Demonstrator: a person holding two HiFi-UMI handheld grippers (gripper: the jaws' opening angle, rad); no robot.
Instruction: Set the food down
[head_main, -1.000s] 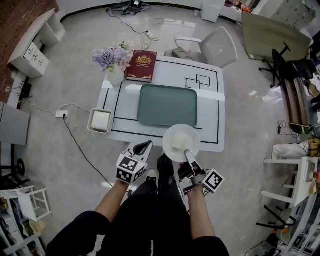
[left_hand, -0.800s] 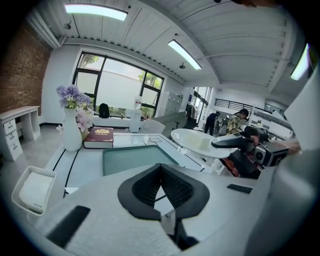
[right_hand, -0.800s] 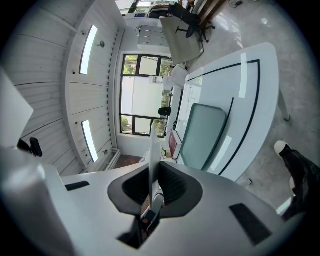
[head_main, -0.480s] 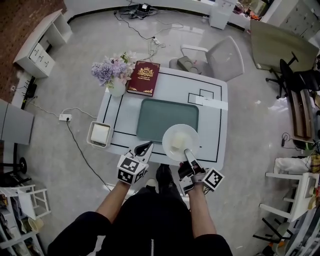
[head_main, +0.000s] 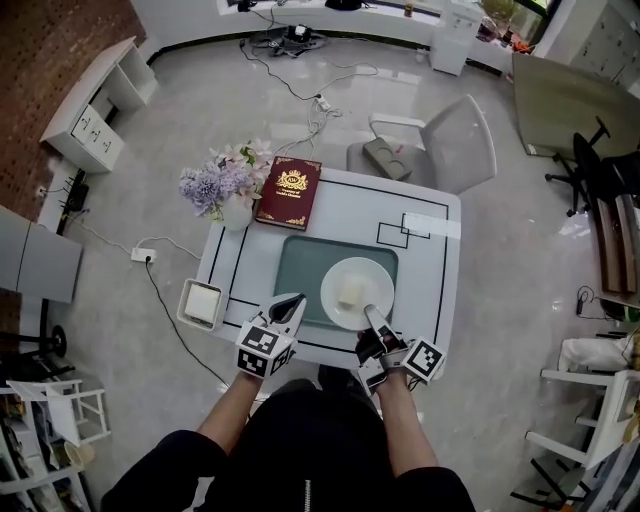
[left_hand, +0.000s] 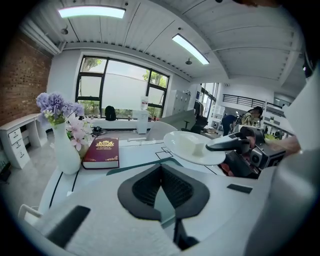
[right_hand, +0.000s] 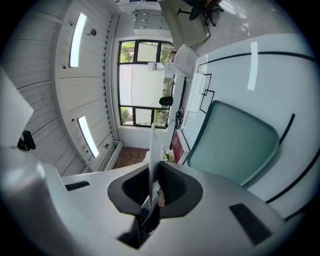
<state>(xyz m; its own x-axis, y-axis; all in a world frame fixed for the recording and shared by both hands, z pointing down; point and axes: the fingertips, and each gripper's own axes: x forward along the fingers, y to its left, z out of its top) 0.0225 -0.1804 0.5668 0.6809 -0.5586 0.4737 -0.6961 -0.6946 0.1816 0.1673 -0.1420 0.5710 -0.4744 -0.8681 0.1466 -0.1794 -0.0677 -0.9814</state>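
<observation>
A white plate (head_main: 372, 278) carries a pale block of food (head_main: 349, 294). My right gripper (head_main: 371, 317) is shut on the plate's near rim and holds it level over the right half of the green tray (head_main: 300, 262). In the right gripper view the rim (right_hand: 152, 150) runs edge-on between the pads, with the tray (right_hand: 235, 145) beyond. My left gripper (head_main: 290, 305) hovers over the table's front edge, left of the plate, shut on nothing. From the left gripper view the plate (left_hand: 175, 140) and food (left_hand: 192, 145) float to the right, above the table.
The white table (head_main: 430, 290) has black lines marked on it. A dark red book (head_main: 290, 192) and a vase of purple flowers (head_main: 222, 190) stand at its far left. A white square container (head_main: 202, 303) sits at the table's left edge. A grey chair (head_main: 440, 135) stands behind the table.
The person has stepped up to the table. The plate has moved forward from the front edge to above the tray. The left gripper has come forward over the table edge.
</observation>
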